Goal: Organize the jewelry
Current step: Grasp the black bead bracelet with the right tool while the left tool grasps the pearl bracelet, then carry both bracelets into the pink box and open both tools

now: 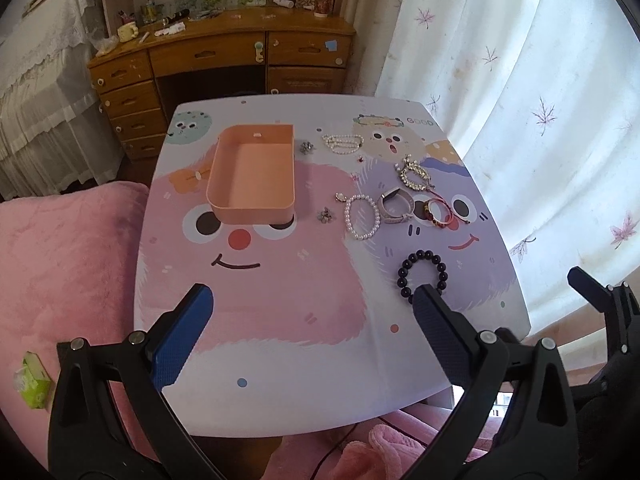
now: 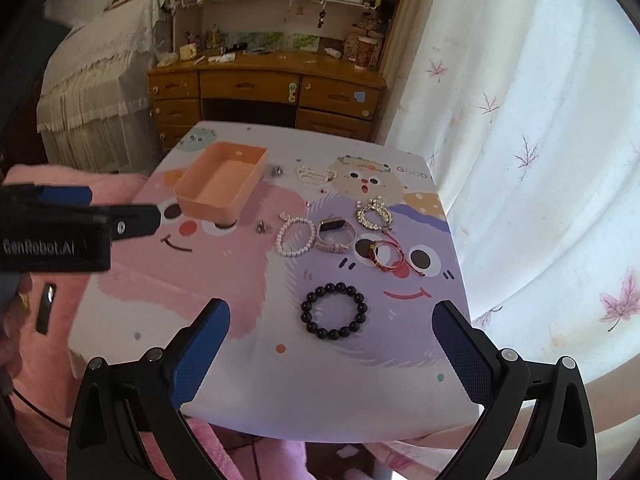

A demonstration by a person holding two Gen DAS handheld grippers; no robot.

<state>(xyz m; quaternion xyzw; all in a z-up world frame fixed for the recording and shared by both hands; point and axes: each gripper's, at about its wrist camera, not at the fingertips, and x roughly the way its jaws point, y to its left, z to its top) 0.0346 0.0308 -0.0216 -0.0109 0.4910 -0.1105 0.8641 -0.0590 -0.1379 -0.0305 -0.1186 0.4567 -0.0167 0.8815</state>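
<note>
An empty peach tray [image 1: 253, 176] [image 2: 221, 185] stands at the far left of the cartoon-print table [image 1: 280, 320]. To its right lie a black bead bracelet [image 1: 422, 276] [image 2: 334, 317], a pearl bracelet [image 1: 362, 217] [image 2: 295, 236], a watch [image 1: 396, 206] [image 2: 336, 235], red bangles [image 1: 438, 212] [image 2: 386, 255], a rhinestone piece [image 1: 414, 174] [image 2: 374, 214], a pearl strand [image 1: 343, 144] [image 2: 315, 174] and two small charms [image 1: 325, 215]. My left gripper [image 1: 312, 300] is open and empty above the table's near part. My right gripper [image 2: 331, 316] is open and empty, with the black bracelet between its fingers in view.
A wooden desk with drawers [image 1: 224, 60] stands behind the table. White curtains [image 1: 540, 100] hang at the right. Pink plush bedding [image 1: 60, 260] lies at the left, with a green tissue pack [image 1: 34, 380]. The left gripper's body shows in the right wrist view [image 2: 60, 232].
</note>
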